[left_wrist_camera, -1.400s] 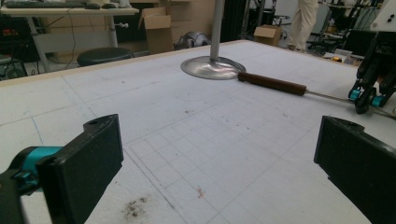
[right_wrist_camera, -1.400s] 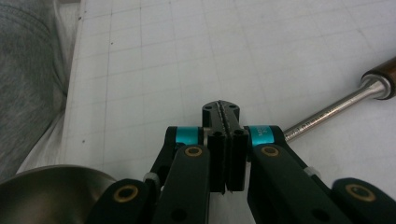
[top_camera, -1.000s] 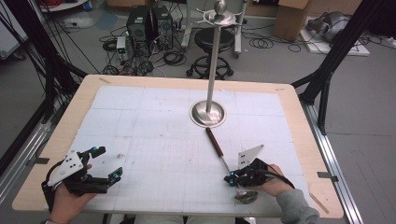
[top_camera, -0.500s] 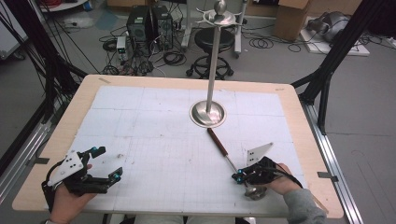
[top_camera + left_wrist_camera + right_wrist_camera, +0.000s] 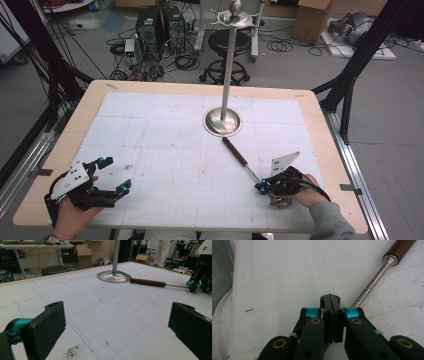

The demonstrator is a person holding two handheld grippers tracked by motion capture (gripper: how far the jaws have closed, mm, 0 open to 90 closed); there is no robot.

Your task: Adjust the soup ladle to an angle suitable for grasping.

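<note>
Compared with a second earlier, the right gripper (image 5: 264, 186) sits a little farther toward the lower right of the high view, and the long utensil (image 5: 241, 158) has slid that way with it, so its brown handle now lies just clear of the stand's round base (image 5: 223, 122) rather than beside it. The left gripper (image 5: 112, 176) has not moved. In the high view the right hand (image 5: 300, 192) enters from the bottom right in a grey sleeve and holds its gripper low over the white gridded mat (image 5: 165, 130), jaws pointing toward the upper left of the frame. In the right gripper view the two black jaws are pressed together, and the utensil's shaft (image 5: 372, 285) passes just beside and under them at the right; whether they pinch any part of it cannot be told. The left hand (image 5: 75, 215) rests at the lower left of the high view, its gripper pointing right with jaws spread wide and nothing between them. The utensil lies flat on the mat right of centre, running diagonally from the stand's base down to the right gripper. It has a dark reddish-brown wooden handle (image 5: 147, 282) at the upper end and a thin, shiny metal shaft at the lower end.
</note>
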